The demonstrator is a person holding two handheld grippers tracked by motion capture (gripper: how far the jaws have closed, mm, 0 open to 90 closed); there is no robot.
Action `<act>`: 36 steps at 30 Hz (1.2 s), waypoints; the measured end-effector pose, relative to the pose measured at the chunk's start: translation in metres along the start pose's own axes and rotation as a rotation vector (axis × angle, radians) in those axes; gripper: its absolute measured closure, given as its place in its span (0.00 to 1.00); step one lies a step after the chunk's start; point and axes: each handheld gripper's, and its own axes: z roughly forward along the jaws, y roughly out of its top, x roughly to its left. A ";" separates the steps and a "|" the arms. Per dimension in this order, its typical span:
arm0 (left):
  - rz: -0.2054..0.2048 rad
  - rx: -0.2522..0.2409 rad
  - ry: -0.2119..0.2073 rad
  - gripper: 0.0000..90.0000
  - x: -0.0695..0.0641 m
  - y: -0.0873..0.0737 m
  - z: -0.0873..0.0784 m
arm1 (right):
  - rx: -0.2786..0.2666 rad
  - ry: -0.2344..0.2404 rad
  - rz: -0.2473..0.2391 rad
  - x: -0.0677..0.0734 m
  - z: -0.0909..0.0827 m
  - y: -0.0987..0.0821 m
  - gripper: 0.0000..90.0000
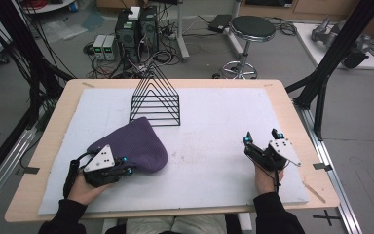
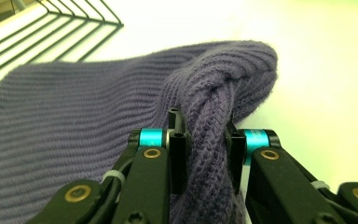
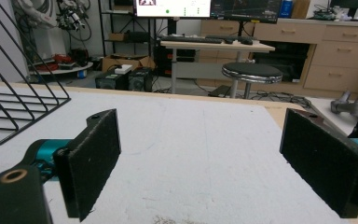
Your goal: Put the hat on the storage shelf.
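Note:
A purple knitted beanie (image 1: 134,143) lies on the white mat at the front left, and its ribbed knit (image 2: 74,116) spreads across the left gripper view. My left gripper (image 1: 128,169) sits at the hat's near edge, shut on a bunched fold of its rim (image 2: 205,140); the knit is squeezed between the two pads. My right gripper (image 1: 263,136) rests at the front right of the mat, held by a hand. Its jaws stand wide apart with nothing between them, and its black pads (image 3: 93,158) frame bare mat in the right gripper view.
A black wire rack (image 1: 156,100) with triangular dividers stands at the back middle of the white mat (image 1: 214,131); it also shows as the rack (image 3: 14,102) at the left of the right gripper view. Beyond the table are a stool (image 1: 251,29), computers and cables.

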 end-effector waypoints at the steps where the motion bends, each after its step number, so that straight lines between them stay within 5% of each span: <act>1: 0.003 -0.008 -0.001 0.86 0.000 0.002 -0.001 | 0.000 0.000 0.000 0.000 0.000 0.000 0.13; 12: 0.019 -0.093 -0.017 0.86 0.005 0.028 -0.016 | 0.005 0.011 -0.014 0.002 0.002 0.000 0.13; 23: 0.006 -0.246 -0.009 0.85 0.013 0.060 -0.029 | 0.017 0.029 -0.022 0.004 0.003 -0.001 0.15; 36: 0.063 -0.346 -0.027 0.85 0.006 0.107 -0.036 | 0.018 0.037 0.000 0.002 0.003 -0.001 0.15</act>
